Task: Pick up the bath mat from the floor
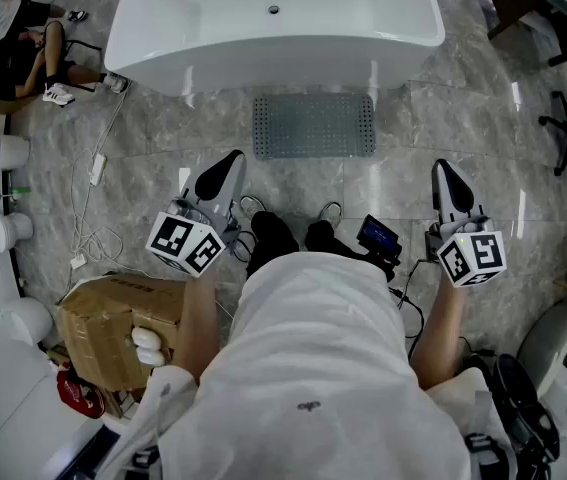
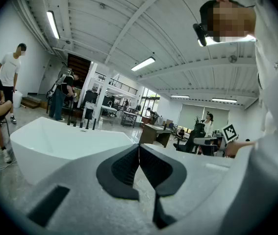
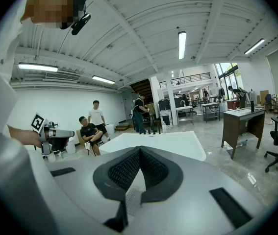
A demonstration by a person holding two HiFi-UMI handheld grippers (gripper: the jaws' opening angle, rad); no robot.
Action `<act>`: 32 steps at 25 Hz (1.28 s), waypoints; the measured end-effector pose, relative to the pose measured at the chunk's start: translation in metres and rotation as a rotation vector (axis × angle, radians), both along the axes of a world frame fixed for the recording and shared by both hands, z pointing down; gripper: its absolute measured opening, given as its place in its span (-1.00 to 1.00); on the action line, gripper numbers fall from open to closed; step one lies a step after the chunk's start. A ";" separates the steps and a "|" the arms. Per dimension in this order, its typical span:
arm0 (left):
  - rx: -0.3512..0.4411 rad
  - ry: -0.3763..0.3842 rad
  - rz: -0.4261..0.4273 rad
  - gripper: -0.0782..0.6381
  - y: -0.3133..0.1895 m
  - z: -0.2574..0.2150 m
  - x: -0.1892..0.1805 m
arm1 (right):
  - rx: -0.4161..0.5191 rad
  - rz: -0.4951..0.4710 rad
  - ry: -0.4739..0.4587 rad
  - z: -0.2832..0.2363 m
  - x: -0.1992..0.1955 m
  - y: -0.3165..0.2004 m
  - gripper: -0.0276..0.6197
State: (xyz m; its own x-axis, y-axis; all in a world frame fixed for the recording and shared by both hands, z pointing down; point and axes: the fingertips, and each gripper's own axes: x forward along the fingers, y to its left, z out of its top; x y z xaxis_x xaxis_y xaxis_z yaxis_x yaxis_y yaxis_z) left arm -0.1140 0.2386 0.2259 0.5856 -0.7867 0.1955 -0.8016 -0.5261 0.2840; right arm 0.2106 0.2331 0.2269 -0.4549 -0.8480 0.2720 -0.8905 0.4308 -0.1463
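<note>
Head view: overhead, steeply down; floor (image 1: 433,118) close, bathtub (image 1: 273,18) far. Gripper views: low, tilted up, facing far, bathtub close ahead. Bathtub common to all three.
</note>
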 end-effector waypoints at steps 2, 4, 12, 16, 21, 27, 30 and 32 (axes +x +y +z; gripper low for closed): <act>0.003 -0.004 -0.005 -0.74 -0.003 0.000 -0.004 | 0.005 -0.004 -0.002 0.000 -0.003 -0.003 -0.89; 0.004 -0.008 -0.010 -0.74 -0.004 0.000 -0.006 | 0.017 -0.002 -0.009 -0.001 -0.004 -0.006 -0.89; -0.006 -0.010 -0.020 -0.74 -0.001 0.005 -0.010 | 0.033 -0.019 -0.003 -0.002 -0.012 -0.006 -0.89; -0.022 -0.017 -0.024 -0.74 0.000 0.010 -0.010 | 0.019 -0.028 0.007 0.004 -0.012 -0.008 -0.89; -0.052 -0.026 -0.032 -0.74 0.006 0.017 -0.002 | -0.018 -0.040 0.017 0.016 -0.006 -0.005 -0.89; -0.089 -0.037 -0.036 -0.74 0.008 0.025 -0.005 | -0.059 -0.045 0.006 0.028 -0.012 -0.012 -0.89; -0.098 -0.038 -0.031 -0.74 0.004 0.030 -0.016 | -0.074 -0.050 0.010 0.033 -0.026 -0.020 -0.89; -0.106 -0.037 -0.031 -0.74 -0.004 0.035 -0.024 | -0.083 -0.051 0.016 0.036 -0.035 -0.028 -0.89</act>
